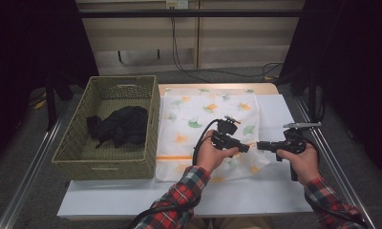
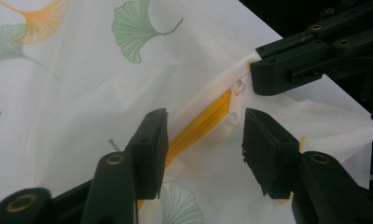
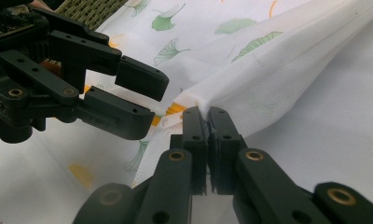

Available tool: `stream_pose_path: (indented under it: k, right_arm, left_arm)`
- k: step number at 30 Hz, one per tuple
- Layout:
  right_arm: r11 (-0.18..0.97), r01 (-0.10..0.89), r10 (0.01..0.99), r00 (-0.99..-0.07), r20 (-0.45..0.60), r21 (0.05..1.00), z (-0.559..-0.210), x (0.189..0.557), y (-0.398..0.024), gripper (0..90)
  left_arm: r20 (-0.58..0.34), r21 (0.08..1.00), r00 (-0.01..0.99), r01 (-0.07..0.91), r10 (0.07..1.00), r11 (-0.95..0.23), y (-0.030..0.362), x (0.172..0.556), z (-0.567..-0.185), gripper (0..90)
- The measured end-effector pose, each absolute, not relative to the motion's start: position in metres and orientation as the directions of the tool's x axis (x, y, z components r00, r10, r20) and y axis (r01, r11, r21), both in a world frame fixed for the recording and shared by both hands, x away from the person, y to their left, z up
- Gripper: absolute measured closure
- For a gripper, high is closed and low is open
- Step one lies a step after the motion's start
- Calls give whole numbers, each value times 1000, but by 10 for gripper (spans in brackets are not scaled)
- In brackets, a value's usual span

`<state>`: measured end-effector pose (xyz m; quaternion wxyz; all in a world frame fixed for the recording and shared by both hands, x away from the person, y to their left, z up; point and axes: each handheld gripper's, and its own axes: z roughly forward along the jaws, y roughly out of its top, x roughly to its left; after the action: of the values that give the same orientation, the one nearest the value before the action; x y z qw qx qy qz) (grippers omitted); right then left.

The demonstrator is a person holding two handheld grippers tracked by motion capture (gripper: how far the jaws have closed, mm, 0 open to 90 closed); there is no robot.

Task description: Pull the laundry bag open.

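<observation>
Item: white cloth printed with green and orange ginkgo leaves and an orange stripe, spread on the white tabletop just right of the basket, its near right corner lifted off the surface. Right hand-held gripper: jaws closed tight on the hem of that raised corner, the fabric pinched between the pads and hanging from them in a taut fold; the same grip is seen close up in the right gripper view. Left hand-held gripper: jaws partly apart, standing on either side of the striped hem just beside the right one's grip; the pads do not press the fabric in the left gripper view. Woven green basket: on the left end of the tabletop, touching the cloth's left edge, holding a crumpled black garment.
</observation>
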<state>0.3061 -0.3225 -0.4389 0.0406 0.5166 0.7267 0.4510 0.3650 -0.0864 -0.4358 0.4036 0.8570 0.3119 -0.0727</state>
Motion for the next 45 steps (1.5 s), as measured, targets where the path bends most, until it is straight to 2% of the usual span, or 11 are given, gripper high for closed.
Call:
stream_pose_path:
  k: [8,15,18,27,41,45]
  right_arm:
    - [54,716,784,-462,414,696,-439,306,-320,872]
    - [49,716,784,-460,417,697,-439,307,-320,872]
    - [42,719,783,-455,424,694,-439,306,-320,872]
    - [38,720,786,-450,424,693,-439,306,-321,872]
    - [35,719,783,-452,428,694,-438,306,-317,872]
    - [30,721,781,-449,434,692,-439,306,-318,872]
  left_arm:
    - [-381,649,803,585,458,-486,-91,365,-437,620]
    - [-384,648,802,587,458,-484,-95,364,-440,633]
    - [-395,651,787,604,474,-460,-97,364,-441,672]
    - [-386,649,801,588,457,-483,-95,365,-437,818]
    - [-416,640,789,607,451,-471,-102,361,-437,887]
    - [-398,641,805,588,440,-494,-102,361,-437,892]
